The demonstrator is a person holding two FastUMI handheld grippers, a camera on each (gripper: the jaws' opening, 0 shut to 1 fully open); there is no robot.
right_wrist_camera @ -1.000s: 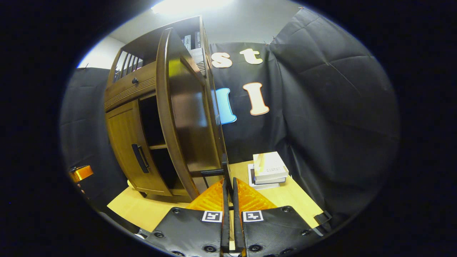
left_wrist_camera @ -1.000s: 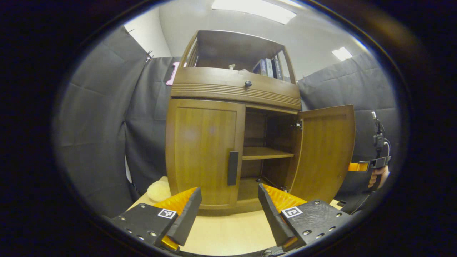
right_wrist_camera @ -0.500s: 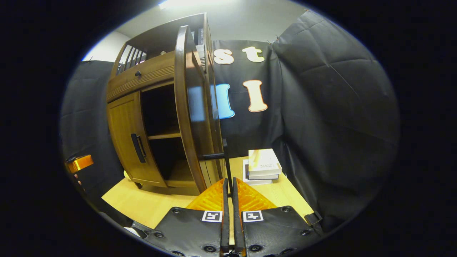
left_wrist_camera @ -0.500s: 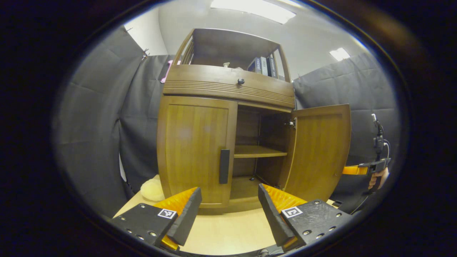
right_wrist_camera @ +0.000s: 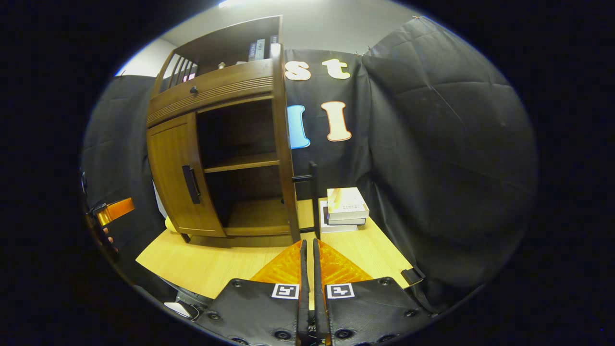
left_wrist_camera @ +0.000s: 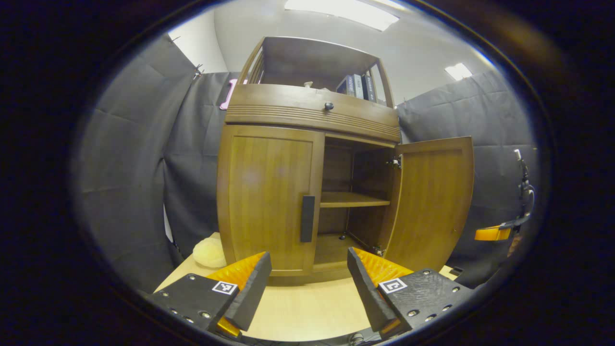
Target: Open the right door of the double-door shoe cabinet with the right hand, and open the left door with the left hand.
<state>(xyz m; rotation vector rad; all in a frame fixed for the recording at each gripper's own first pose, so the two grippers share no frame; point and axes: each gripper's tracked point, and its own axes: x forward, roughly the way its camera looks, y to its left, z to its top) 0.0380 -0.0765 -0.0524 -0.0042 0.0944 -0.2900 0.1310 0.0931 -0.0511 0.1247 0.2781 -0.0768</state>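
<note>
Left hand-held gripper [left_wrist_camera: 307, 283] jaws apart, empty, short of left door [left_wrist_camera: 269, 202] handle [left_wrist_camera: 307, 218]; door shut. Right hand-held gripper [right_wrist_camera: 307, 269] jaws together, clear of right door [left_wrist_camera: 432, 202], standing open. Risk: fingers miss slim handle, slip off.

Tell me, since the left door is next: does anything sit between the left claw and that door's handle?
Nothing visible does. The left claw is open over bare tabletop, facing the left door handle. The pale soft object lies off beside the cabinet's corner, and the right door is swung out to the other side.
</note>
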